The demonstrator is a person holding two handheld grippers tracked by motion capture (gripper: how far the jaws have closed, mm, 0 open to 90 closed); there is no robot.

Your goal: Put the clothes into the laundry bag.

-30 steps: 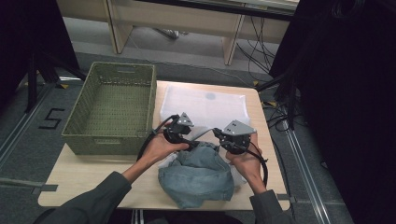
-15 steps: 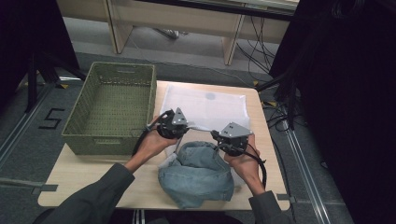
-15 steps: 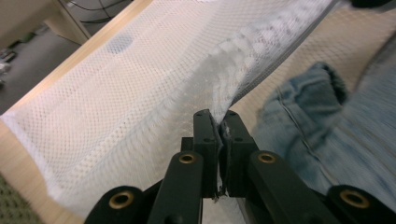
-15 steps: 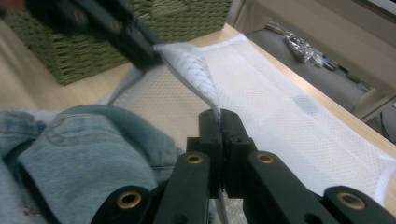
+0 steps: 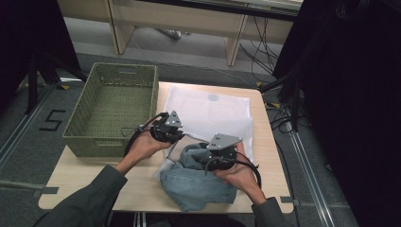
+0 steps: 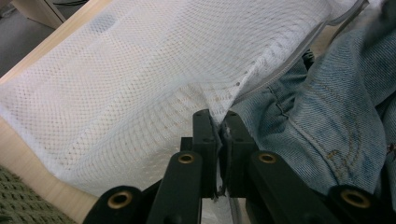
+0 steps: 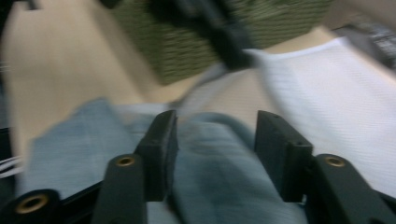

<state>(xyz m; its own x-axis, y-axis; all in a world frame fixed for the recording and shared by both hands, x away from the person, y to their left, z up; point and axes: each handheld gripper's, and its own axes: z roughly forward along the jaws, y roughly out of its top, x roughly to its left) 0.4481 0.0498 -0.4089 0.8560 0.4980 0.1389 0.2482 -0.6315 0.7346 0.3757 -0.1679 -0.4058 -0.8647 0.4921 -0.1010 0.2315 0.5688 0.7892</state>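
While the left gripper pinches the edge of the white net bag and lifts it open, the right gripper, jaws apart, sits over the jeans at the bag's mouth. I think it should grab a thick fold, then push deep inside, slowly
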